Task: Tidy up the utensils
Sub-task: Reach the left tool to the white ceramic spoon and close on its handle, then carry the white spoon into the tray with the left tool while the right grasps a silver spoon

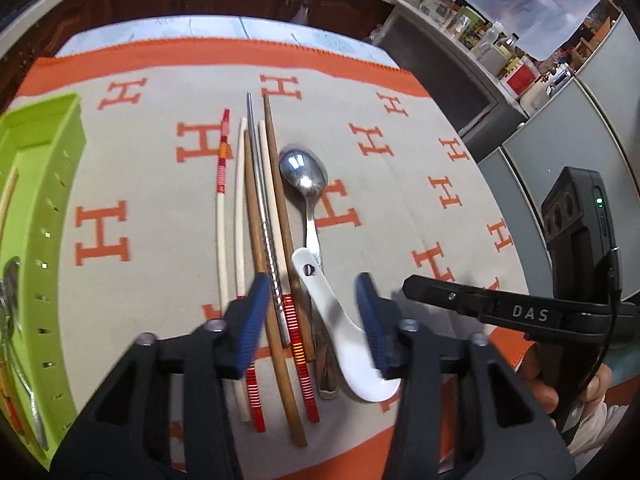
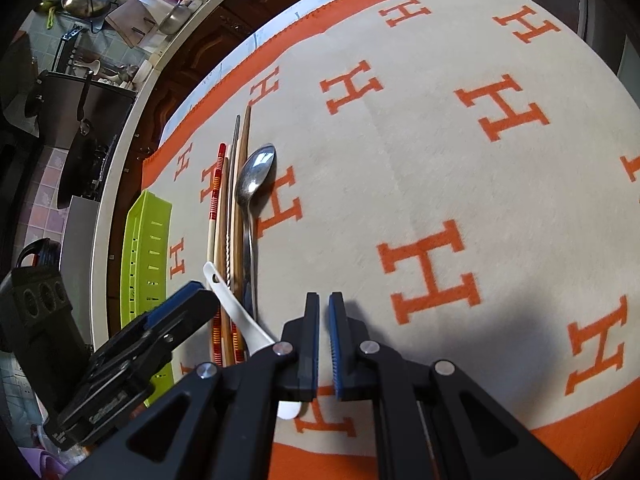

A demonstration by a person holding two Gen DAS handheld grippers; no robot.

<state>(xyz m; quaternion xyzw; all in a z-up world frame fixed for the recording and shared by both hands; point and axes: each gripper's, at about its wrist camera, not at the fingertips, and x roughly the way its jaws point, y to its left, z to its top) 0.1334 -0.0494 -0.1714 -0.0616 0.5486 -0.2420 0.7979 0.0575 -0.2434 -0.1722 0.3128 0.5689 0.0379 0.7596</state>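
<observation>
Several chopsticks point(image 1: 260, 216) lie side by side on the orange-and-beige cloth point(image 1: 120, 184): wooden, white, red-striped and one metal. To their right a metal spoon point(image 1: 304, 184) lies lengthwise, and a white ceramic spoon point(image 1: 344, 336) rests across its handle. My left gripper point(image 1: 312, 312) hovers open just above the near ends of the chopsticks and the white spoon, holding nothing. My right gripper point(image 2: 325, 332) is shut and empty over bare cloth, right of the metal spoon point(image 2: 254, 180) and the chopsticks point(image 2: 232, 216). The white spoon point(image 2: 236, 312) is partly hidden there.
A lime-green slotted utensil tray point(image 1: 44, 216) stands at the left edge of the cloth, with a metal utensil and a pale stick inside. It also shows as the green tray point(image 2: 148, 248) behind my left gripper. A kitchen counter with pots and jars lies beyond the table.
</observation>
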